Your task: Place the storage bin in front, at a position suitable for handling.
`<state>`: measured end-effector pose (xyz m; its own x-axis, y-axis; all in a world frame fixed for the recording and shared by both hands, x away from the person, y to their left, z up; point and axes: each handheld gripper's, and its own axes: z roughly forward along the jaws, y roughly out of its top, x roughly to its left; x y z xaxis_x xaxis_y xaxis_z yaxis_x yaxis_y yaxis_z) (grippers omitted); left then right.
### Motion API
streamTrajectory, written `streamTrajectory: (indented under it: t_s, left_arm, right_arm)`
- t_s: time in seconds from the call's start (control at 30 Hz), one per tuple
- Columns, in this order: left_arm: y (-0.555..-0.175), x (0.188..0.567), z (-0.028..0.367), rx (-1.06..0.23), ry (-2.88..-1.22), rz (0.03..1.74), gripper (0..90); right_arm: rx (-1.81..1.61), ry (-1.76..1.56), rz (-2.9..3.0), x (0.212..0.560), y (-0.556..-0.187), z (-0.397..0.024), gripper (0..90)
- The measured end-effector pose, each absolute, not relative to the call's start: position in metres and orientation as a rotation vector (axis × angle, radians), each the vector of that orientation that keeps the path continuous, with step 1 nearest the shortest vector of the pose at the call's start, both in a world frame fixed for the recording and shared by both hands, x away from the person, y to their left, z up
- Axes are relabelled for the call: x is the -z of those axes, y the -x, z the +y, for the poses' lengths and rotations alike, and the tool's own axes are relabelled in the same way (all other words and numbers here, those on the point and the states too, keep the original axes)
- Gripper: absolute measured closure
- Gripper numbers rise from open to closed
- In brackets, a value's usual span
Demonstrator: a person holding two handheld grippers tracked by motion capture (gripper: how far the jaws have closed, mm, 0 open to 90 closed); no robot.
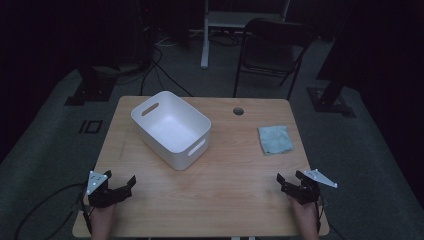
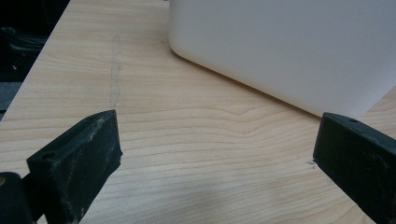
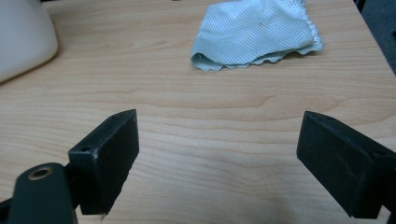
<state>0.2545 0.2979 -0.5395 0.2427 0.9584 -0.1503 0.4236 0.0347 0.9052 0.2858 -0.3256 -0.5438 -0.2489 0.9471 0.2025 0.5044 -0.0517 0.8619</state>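
A white plastic bin (image 1: 172, 127) with handle slots stands empty on the wooden table (image 1: 230, 185), left of centre and turned at an angle. A folded pale blue cloth (image 1: 275, 139) lies flat toward the table's right side. My left gripper (image 1: 121, 185) rests near the front left corner, open, with nothing between its jaws; the left gripper view has the bin's wall (image 2: 289, 46) just ahead. At the front right, my right gripper (image 1: 289, 181) is open and empty, and the cloth (image 3: 257, 35) lies ahead of it in the right gripper view.
A round cable hole (image 1: 238, 111) sits near the table's far edge. Behind the table stand a dark folding chair (image 1: 272, 50) and a white stand (image 1: 205, 35), with cables on the grey floor. The room around is dark.
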Motion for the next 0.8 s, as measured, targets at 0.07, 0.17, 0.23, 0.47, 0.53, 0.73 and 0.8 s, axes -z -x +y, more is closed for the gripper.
streamTrajectory:
  t_s: [0.07,0.17,0.23,0.47,0.53,0.73,0.8]
  left_arm:
    - [-0.254,0.539,0.297,-0.704,-1.556,1.333,1.1]
    - [-0.253,0.539,0.297,-0.707,-1.552,1.332,1.1]
    - [-0.253,0.539,0.297,-0.707,-1.553,1.33,1.1]
    - [-0.252,0.538,0.295,-0.712,-1.559,1.332,1.1]
    - [-0.253,0.539,0.296,-0.705,-1.558,1.333,1.1]
    - [-0.253,0.538,0.294,-0.704,-1.562,1.325,1.1]
    - [-0.253,0.538,0.293,-0.703,-1.564,1.322,1.1]
  right_arm:
    - [-1.253,-1.538,1.764,0.543,-0.286,-0.324,12.8]
    - [-1.27,-1.545,1.795,0.54,-0.288,-0.318,13.3]
    - [-1.27,-1.553,1.813,0.539,-0.291,-0.315,13.4]
    - [-1.297,-1.522,1.858,0.53,-0.3,-0.297,13.4]
    - [-1.301,-1.518,1.87,0.528,-0.304,-0.294,13.4]
    - [-1.307,-1.488,1.899,0.522,-0.314,-0.282,13.8]
    - [-1.317,-1.479,1.906,0.519,-0.317,-0.278,13.8]
